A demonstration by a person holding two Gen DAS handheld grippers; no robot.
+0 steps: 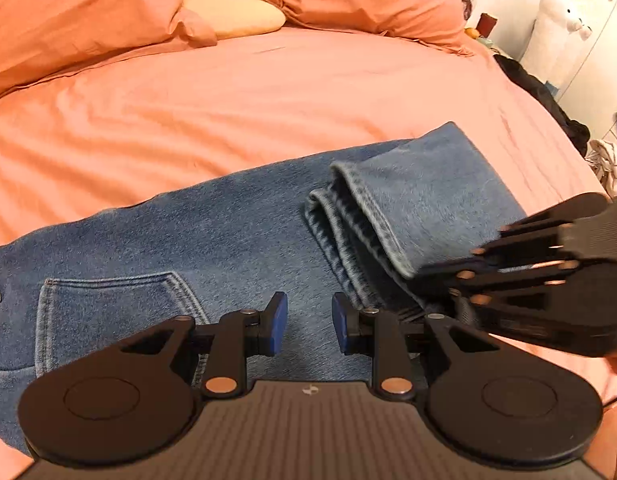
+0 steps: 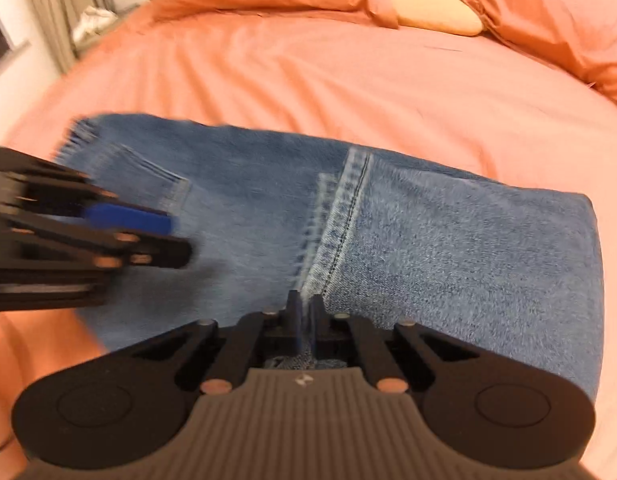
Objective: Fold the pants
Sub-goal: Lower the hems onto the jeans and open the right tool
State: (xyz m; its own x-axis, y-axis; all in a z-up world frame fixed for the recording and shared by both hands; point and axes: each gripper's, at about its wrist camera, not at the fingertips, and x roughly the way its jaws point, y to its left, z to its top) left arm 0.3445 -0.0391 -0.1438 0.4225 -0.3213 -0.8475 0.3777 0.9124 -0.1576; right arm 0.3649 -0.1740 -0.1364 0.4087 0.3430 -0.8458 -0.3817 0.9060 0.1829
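Right wrist view showed my right gripper (image 2: 304, 320) pinching the jeans' (image 2: 248, 200) hem (image 2: 340, 224) mid-fold; my left gripper (image 1: 309, 322) hung spread, so laying the hem flat came next.

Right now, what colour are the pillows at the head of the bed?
Orange pillows, clearest in the left wrist view.
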